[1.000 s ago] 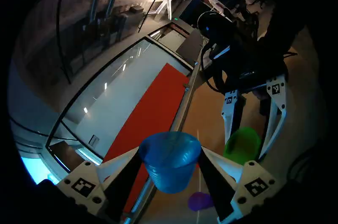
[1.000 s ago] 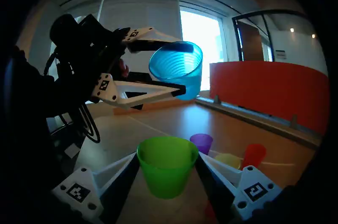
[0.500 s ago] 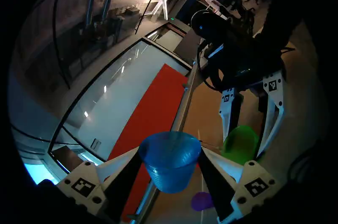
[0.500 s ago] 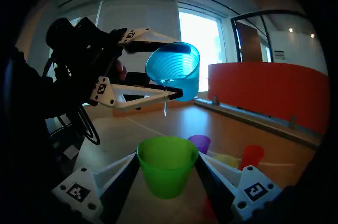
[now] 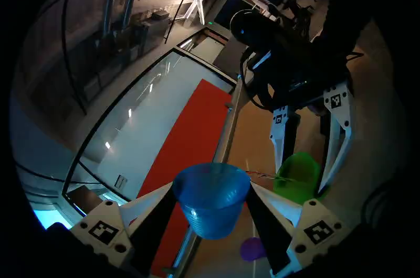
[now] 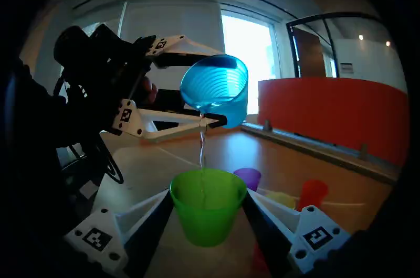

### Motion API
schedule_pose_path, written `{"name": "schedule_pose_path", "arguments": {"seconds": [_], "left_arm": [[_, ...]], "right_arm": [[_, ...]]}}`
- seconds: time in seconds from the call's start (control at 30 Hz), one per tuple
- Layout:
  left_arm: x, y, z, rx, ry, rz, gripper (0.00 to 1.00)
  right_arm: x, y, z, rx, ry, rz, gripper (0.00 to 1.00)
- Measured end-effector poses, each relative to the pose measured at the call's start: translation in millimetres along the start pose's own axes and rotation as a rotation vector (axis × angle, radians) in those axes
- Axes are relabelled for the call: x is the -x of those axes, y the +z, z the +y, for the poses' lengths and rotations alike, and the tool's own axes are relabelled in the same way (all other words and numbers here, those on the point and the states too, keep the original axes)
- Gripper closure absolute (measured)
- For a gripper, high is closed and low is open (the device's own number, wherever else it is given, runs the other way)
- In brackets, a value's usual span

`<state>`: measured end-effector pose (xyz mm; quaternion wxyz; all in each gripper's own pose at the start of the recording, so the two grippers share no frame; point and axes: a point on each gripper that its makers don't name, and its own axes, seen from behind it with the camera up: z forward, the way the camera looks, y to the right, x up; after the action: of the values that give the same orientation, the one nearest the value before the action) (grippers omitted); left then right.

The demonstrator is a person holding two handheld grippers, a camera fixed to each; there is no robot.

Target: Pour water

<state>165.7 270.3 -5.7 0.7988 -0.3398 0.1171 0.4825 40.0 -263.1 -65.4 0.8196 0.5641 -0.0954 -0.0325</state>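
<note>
My left gripper (image 5: 212, 199) is shut on a translucent blue cup (image 5: 211, 204). In the right gripper view that blue cup (image 6: 215, 89) is tipped on its side above and slightly left, held by the left gripper (image 6: 223, 89). A thin stream of water (image 6: 201, 147) falls from its lip into a green cup (image 6: 208, 210). My right gripper (image 6: 208, 207) is shut on the green cup, which stands upright over the wooden table (image 6: 294, 168). In the left gripper view the green cup (image 5: 297, 175) sits between the right gripper's white fingers (image 5: 282, 141).
Behind the green cup stand a purple cup (image 6: 250, 175), a yellow cup (image 6: 281, 198) and a red cup (image 6: 312, 192). A red partition (image 6: 336, 115) runs along the table's far edge. A person's dark sleeve (image 6: 31, 120) holds the left gripper at left.
The blue cup has tipped further. Half a second ago only a short drip hung from its lip; now an unbroken thin stream reaches the green cup.
</note>
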Motion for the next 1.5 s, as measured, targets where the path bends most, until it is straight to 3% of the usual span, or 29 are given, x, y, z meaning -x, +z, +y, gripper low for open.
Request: {"name": "schedule_pose_path", "arguments": {"seconds": [0.17,0.37,0.5,0.7,1.0,1.5], "left_arm": [[-3.0,-1.2,-5.4,-0.008,0.007,0.001,0.13],[-3.5,-1.5,-1.3,-0.006,0.015,0.003,0.14],[-5.4,-1.4,-8.4,-0.017,0.025,0.004,0.13],[-6.6,-0.8,-1.3,-0.002,0.034,0.005,0.13],[-8.6,1.1,-7.4,-0.017,0.043,0.007,0.14],[-8.8,1.5,-6.6,-0.018,0.073,0.005,0.13]], "right_arm": [[-0.7,-0.1,0.3,0.002,-0.001,0.002,0.09],[-2.4,0.3,0.2,0.003,-0.004,0.005,0.09],[-4.2,0.3,-0.1,0.004,-0.005,0.006,0.09],[-5.0,0.5,-0.8,0.002,-0.008,0.009,0.09],[-6.0,0.1,-1.4,0.002,-0.009,0.010,0.09],[-5.0,-0.4,-2.6,0.001,-0.013,0.011,0.09]]}}
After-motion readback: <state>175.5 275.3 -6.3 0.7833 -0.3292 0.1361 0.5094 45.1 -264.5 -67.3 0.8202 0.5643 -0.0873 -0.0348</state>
